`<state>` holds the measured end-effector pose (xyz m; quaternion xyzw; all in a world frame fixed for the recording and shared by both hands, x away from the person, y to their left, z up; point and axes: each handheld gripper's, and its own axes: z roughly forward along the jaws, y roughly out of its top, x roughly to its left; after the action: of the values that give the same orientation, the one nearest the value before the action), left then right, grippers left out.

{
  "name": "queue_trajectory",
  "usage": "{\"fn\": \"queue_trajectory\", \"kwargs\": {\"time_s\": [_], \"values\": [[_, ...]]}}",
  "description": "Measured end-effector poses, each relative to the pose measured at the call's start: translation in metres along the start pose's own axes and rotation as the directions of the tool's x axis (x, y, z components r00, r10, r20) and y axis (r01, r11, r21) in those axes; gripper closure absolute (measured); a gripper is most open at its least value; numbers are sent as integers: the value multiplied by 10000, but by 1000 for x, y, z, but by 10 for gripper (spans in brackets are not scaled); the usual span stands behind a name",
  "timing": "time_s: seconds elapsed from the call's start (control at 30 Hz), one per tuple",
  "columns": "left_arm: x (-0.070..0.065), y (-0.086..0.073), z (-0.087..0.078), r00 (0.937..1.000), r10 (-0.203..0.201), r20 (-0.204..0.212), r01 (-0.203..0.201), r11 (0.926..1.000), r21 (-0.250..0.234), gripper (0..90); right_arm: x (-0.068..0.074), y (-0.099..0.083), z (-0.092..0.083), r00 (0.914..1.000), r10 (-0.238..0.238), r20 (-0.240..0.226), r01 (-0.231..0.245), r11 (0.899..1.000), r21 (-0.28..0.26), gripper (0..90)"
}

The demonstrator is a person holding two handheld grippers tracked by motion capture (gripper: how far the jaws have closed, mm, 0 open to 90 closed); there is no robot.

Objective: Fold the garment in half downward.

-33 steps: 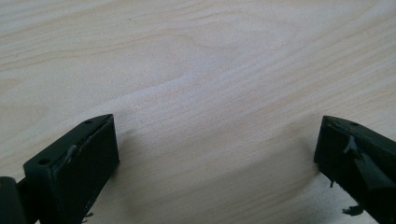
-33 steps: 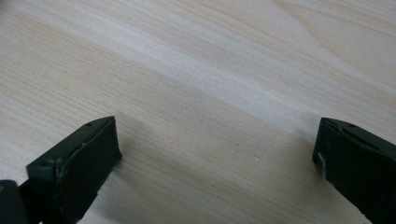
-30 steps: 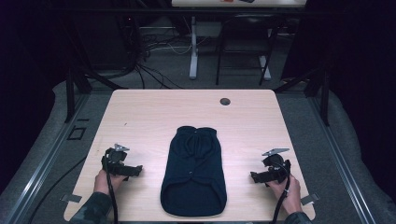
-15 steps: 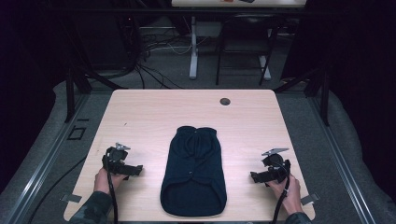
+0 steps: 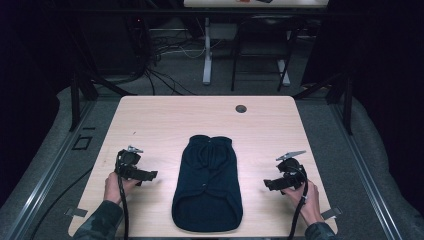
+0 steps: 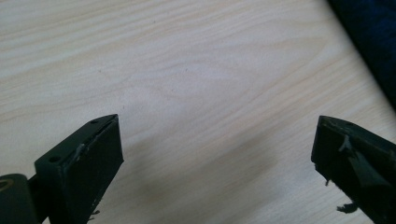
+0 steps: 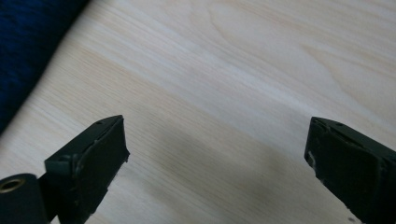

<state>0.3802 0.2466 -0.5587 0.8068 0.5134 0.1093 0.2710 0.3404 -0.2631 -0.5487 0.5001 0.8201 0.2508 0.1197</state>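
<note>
We judge work not yet begun: garment (image 5: 208, 185) flat and untouched on tabletop (image 5: 165, 120), left gripper (image 5: 148, 175) and right gripper (image 5: 269, 184) flanking it, jaws wide, empty.

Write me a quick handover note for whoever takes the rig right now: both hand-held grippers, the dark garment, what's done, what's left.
Left hand-held gripper: jaws wide open, empty, over bare wood left of the garment.
Right hand-held gripper: jaws wide open, empty, over bare wood right of the garment.
Dark blue garment: lies flat mid-table, neck end away from the person, hem near the front edge; neither gripper touches it.
Done: nothing visible; no fold or grasp.
Left: probably close in from both sides, grip the garment's edges and begin handling it.
</note>
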Motion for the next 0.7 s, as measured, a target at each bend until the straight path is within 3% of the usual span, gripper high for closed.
{"fn": "queue_trajectory", "kwargs": {"time_s": [0.07,0.17,0.23,0.43,0.7], "values": [[0,4,0,9998,-156,139,156,9999,3,28,3,7,0,9998,-135,-136,135,9999,-2,65],[0,9,1,9998,-43,168,42,10000,30,36,9,17,1,9991,-298,-300,299,9995,34,72],[-1,15,3,9991,-61,410,54,9998,170,36,11,21,3,9987,-358,-375,362,9993,90,73],[-9,41,5,9974,343,628,-369,9985,406,44,26,46,11,9920,-712,-1045,740,9970,231,86],[-24,68,14,9943,736,776,-780,9954,564,55,40,71,17,9844,-992,-1450,1018,9947,110,114]]}}
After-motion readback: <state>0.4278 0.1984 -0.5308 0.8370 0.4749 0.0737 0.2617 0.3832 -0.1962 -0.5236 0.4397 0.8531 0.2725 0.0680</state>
